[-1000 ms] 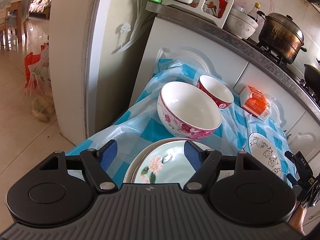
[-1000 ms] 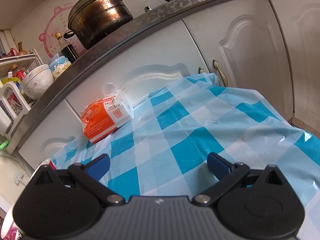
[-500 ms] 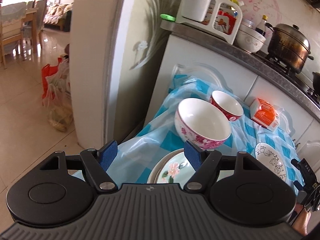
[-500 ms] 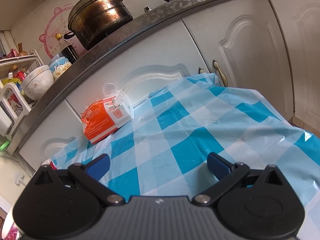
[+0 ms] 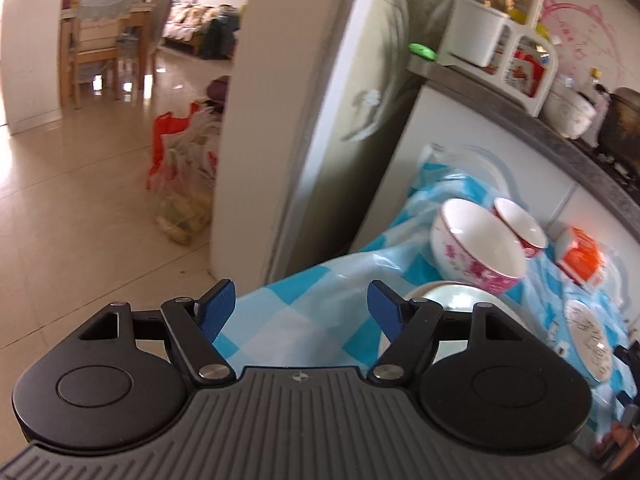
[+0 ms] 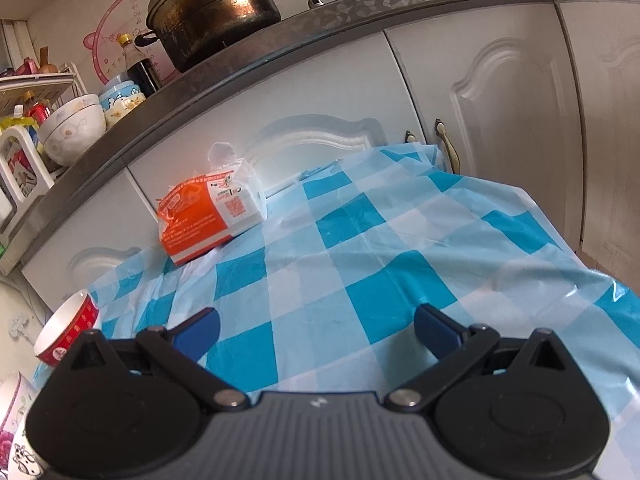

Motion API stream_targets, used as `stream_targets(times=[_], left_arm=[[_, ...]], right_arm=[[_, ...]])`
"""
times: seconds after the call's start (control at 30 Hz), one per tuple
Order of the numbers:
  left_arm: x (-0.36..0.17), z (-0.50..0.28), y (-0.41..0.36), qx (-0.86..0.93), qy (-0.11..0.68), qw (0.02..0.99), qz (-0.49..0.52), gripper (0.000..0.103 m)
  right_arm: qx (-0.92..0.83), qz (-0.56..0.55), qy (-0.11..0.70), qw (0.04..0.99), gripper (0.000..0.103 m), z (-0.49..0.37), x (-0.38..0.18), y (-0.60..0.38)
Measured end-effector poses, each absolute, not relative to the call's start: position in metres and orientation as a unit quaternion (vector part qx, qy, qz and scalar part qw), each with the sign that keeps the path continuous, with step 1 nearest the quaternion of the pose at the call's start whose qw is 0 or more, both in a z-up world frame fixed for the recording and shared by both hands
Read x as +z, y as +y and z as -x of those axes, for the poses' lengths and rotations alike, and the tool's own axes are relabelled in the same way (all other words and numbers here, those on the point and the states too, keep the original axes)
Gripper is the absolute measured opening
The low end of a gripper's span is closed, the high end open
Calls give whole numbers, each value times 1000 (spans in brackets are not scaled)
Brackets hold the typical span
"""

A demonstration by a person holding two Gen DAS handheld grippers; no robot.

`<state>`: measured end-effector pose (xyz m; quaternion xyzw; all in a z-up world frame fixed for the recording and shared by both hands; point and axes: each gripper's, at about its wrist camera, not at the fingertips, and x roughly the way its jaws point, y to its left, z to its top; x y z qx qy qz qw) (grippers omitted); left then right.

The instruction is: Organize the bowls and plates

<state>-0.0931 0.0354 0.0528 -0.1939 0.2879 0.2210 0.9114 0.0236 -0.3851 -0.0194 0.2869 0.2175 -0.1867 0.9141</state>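
In the left wrist view my left gripper (image 5: 300, 304) is open and empty, above the near left corner of the blue checked tablecloth (image 5: 304, 312). To its right lie stacked plates (image 5: 460, 294), a large floral bowl (image 5: 476, 246), a small red bowl (image 5: 520, 226) and a small cartoon plate (image 5: 588, 334). In the right wrist view my right gripper (image 6: 316, 334) is open and empty over bare cloth (image 6: 360, 248). The red bowl (image 6: 68, 326) and the floral bowl (image 6: 10, 416) show at the left edge.
An orange tissue pack (image 6: 208, 210) lies against the white cabinets (image 6: 480, 100). The counter holds a dark pot (image 6: 212, 8), a white bowl (image 6: 72, 128) and a rack (image 5: 496, 36). A fridge (image 5: 320, 120) stands left of the table, and a bag (image 5: 184, 176) on the floor.
The left gripper has swung left and pulled back from the dishes, which now sit at the right of its view. The right gripper has barely moved.
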Motion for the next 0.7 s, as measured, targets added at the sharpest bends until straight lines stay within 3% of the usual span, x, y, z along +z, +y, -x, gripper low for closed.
stream_targets(times=[0.33,0.7], left_arm=[[29,53,51,262,233,922,164,93],[-3,15,69,235,249,927,153,99]], right_arm=[[-163,-306,205,915,103,-20,-20,-388],[-159,-319,195,914,103,-18,-22,-390]])
